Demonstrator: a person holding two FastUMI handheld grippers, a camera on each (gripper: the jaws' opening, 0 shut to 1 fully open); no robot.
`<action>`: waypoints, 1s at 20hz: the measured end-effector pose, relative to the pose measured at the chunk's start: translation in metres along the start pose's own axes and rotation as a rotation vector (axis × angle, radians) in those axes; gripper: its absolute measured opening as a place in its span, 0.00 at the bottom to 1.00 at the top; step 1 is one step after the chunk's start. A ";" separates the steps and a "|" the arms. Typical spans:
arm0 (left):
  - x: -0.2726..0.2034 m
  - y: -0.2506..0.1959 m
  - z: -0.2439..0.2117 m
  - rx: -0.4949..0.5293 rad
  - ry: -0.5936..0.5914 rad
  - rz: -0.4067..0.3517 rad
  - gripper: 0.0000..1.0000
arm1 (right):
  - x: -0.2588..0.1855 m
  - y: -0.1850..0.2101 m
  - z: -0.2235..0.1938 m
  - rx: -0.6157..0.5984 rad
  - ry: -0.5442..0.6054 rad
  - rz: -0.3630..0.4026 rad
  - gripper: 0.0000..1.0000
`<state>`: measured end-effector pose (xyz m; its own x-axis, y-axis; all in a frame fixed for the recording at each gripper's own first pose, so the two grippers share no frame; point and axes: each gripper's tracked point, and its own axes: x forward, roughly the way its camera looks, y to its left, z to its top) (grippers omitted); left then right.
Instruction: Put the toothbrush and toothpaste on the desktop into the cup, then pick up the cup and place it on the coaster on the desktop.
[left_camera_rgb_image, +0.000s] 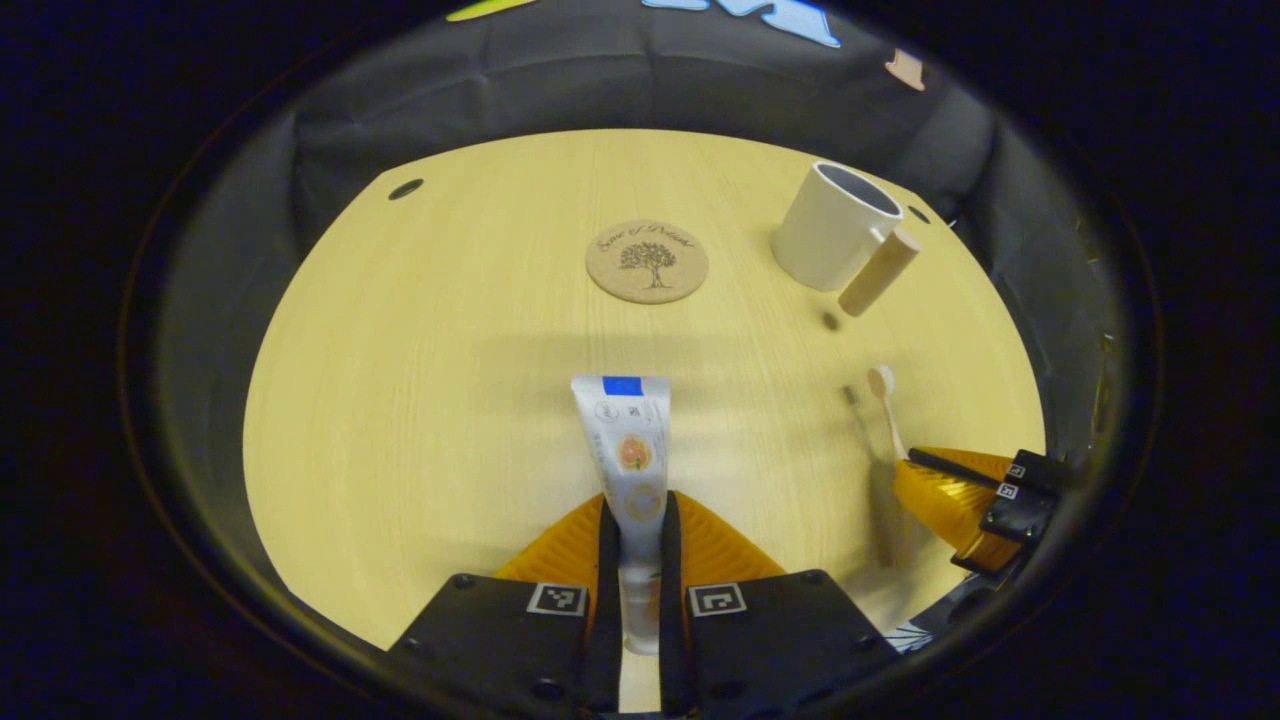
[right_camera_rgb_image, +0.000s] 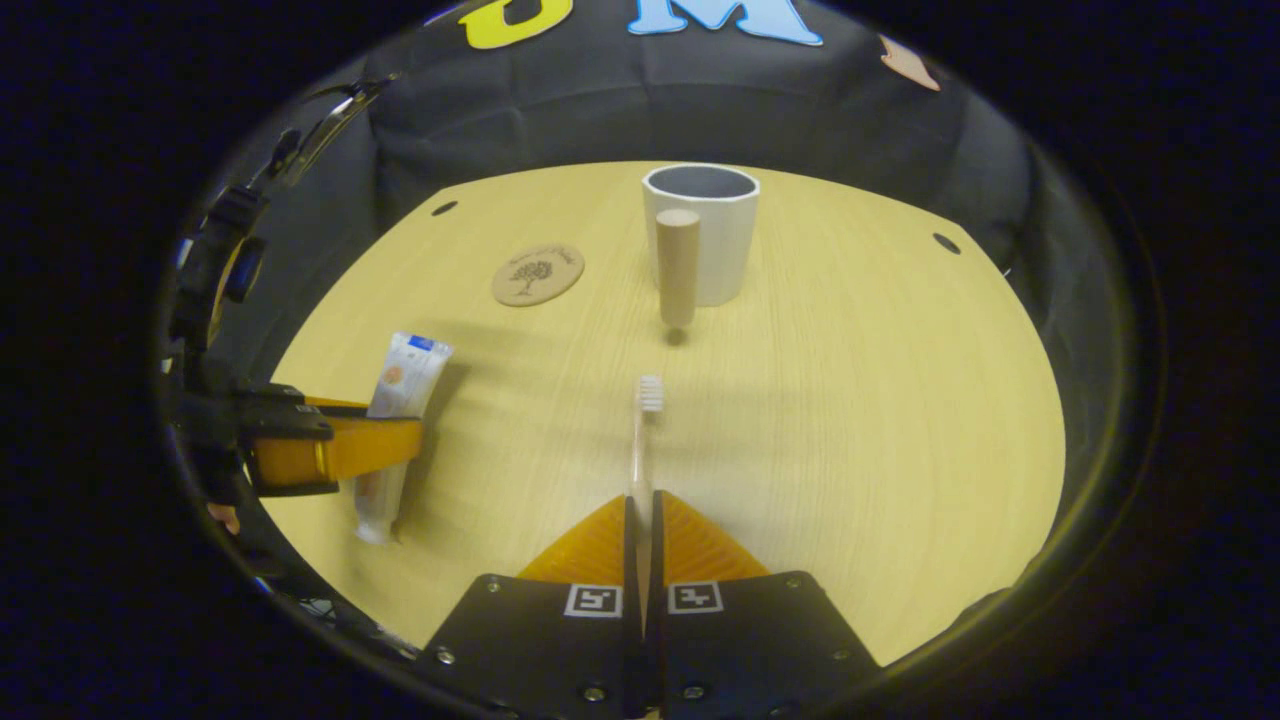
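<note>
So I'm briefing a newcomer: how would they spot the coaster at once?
On the pale wooden desktop, look toward the far side, left of the white cup. The coaster lies flat there, alone: a round cork disc printed with a tree.

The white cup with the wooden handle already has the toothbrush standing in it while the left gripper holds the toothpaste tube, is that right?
Not quite. The white cup with the wooden handle holds no brush: in the right gripper view the toothbrush is clamped between the right gripper's fingers, short of the cup. The left gripper does hold the toothpaste tube.
</note>
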<state>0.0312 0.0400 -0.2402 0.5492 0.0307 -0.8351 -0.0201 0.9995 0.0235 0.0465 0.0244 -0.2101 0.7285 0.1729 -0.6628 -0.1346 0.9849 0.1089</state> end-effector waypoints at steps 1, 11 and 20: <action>-0.004 0.001 0.001 0.002 -0.013 -0.002 0.23 | -0.003 0.000 0.002 0.005 -0.015 0.002 0.02; -0.040 -0.009 0.036 0.002 -0.170 -0.035 0.23 | -0.043 0.007 0.055 0.049 -0.226 0.035 0.02; -0.066 -0.023 0.111 -0.024 -0.366 -0.079 0.23 | -0.072 0.010 0.136 0.035 -0.473 0.052 0.02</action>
<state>0.0879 0.0155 -0.1244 0.8121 -0.0428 -0.5820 0.0168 0.9986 -0.0499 0.0837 0.0229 -0.0602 0.9485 0.1994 -0.2463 -0.1621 0.9731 0.1636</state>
